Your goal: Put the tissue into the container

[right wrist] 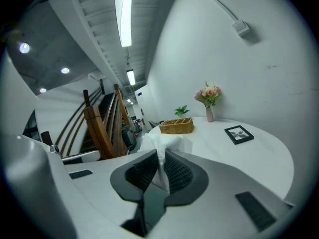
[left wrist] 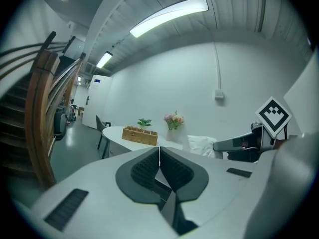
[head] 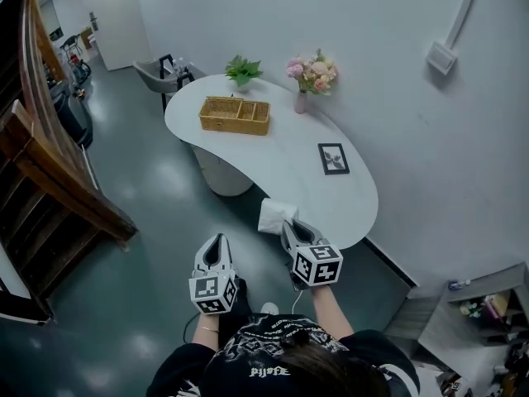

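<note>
Tissue (head: 275, 214): white, soft, featherweight, limp, probably easily torn; pinched by a gathered fold in the right gripper (head: 291, 228) over the near edge of the table (head: 289, 168); loose bulk billows past the tips; left gripper (head: 216, 242) pressed together, empty; basket (head: 235, 115) at the far end, well apart; best held by bunched folds.

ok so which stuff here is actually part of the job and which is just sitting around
Part of the job:
- tissue, pinched in the right gripper
- wicker basket on the white table

Just lying about:
- vase of flowers
- potted plant
- picture frame
- grey chair
</note>
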`<action>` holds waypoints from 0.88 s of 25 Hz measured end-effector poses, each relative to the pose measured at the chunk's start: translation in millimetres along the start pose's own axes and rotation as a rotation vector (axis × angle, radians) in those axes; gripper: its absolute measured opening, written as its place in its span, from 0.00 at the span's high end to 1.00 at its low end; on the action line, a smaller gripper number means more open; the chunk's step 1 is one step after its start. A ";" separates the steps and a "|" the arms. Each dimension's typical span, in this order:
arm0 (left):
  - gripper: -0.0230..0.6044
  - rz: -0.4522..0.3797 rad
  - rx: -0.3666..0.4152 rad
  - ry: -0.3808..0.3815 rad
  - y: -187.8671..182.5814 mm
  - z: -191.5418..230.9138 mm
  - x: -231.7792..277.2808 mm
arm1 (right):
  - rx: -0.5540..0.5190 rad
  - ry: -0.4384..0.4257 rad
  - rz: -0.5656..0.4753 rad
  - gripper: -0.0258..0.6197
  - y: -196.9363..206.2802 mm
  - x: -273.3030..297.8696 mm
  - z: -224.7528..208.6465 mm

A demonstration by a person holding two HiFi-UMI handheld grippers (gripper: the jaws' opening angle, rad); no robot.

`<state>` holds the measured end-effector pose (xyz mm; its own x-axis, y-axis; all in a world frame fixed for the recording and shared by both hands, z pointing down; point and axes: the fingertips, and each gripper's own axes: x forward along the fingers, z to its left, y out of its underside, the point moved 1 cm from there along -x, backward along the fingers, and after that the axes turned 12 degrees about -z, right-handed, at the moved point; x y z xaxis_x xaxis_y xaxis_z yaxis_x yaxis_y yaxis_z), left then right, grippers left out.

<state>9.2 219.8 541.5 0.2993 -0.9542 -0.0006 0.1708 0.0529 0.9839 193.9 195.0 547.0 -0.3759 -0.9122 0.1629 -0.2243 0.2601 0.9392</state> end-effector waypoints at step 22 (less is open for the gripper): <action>0.92 -0.009 0.003 0.129 -38.3 111.2 190.0 | -0.017 0.133 -0.001 0.85 -42.1 175.4 -10.6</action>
<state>-44.8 3.7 523.6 0.4162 -0.9087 -0.0318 0.1710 0.0439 0.9843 146.9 20.7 539.3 -0.2529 -0.9468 0.1992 -0.2091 0.2545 0.9442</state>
